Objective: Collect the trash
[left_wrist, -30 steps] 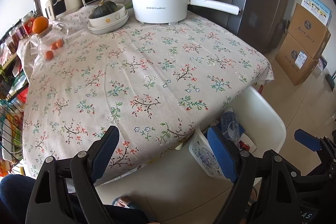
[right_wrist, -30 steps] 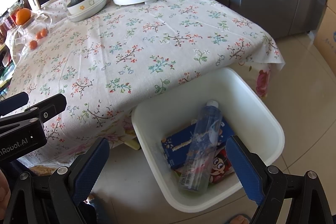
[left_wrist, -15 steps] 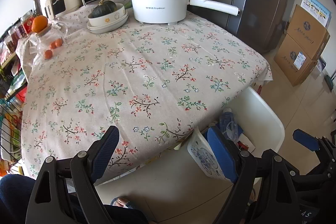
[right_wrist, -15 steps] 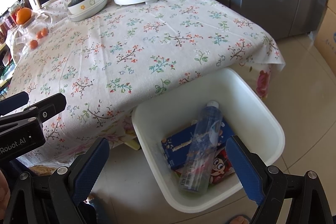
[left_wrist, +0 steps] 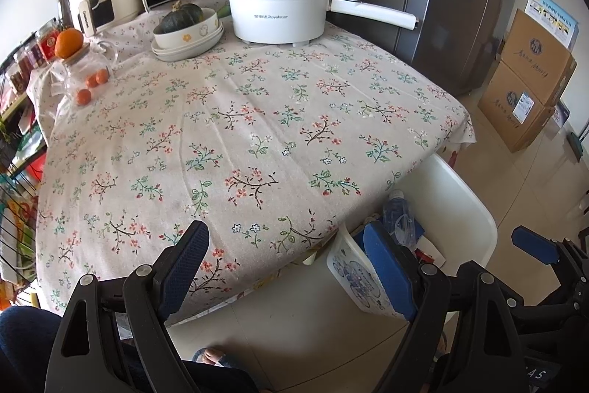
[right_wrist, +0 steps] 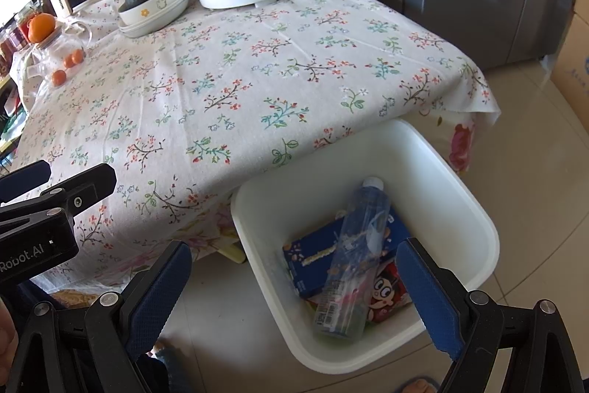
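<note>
A white bin [right_wrist: 482, 223] stands on the floor under the table's near right edge. In it lie a clear plastic bottle [right_wrist: 353, 256], a blue carton [right_wrist: 309, 256] and a red cartoon wrapper [right_wrist: 386, 293]. My right gripper [right_wrist: 294, 290] hangs open above the bin's near side, with nothing between its blue pads. My left gripper [left_wrist: 287, 264] is open too and holds nothing, over the table's front edge, left of the bin [left_wrist: 475, 216]. The bottle [left_wrist: 397, 216] shows partly there. The floral cloth [left_wrist: 239, 120] shows no loose trash.
At the table's back stand a white electric pot [left_wrist: 276, 10], a bowl with a green squash [left_wrist: 187, 28], a glass jar with oranges [left_wrist: 79, 69], a microwave and an air fryer. A grey fridge [left_wrist: 460, 6] and cardboard boxes [left_wrist: 526, 80] are right; a wire rack [left_wrist: 14, 172] left.
</note>
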Motion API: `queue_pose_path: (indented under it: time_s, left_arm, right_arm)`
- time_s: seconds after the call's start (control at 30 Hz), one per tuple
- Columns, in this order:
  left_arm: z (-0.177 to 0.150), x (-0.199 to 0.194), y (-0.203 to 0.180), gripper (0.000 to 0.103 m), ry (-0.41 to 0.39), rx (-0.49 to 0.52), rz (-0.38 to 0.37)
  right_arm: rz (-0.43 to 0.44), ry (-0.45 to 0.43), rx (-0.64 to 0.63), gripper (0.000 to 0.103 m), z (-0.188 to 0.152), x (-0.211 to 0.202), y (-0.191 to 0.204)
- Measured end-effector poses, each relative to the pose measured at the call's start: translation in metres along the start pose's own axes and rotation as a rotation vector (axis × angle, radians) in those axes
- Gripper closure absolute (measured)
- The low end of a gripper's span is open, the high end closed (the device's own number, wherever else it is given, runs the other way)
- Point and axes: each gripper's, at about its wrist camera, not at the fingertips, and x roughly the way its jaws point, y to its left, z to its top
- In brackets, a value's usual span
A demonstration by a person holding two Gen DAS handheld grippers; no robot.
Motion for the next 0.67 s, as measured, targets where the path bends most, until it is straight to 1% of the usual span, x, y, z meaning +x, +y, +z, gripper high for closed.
queue_pose_path:
  time_s: [0.67]
  left_arm:
    - [-0.0002,0.0013,0.0017,0.015,0.009,-0.007,-0.003]
  right_arm:
    - [0.0,-0.001,0.001,0.009,0.0004,0.0001,0.0005]
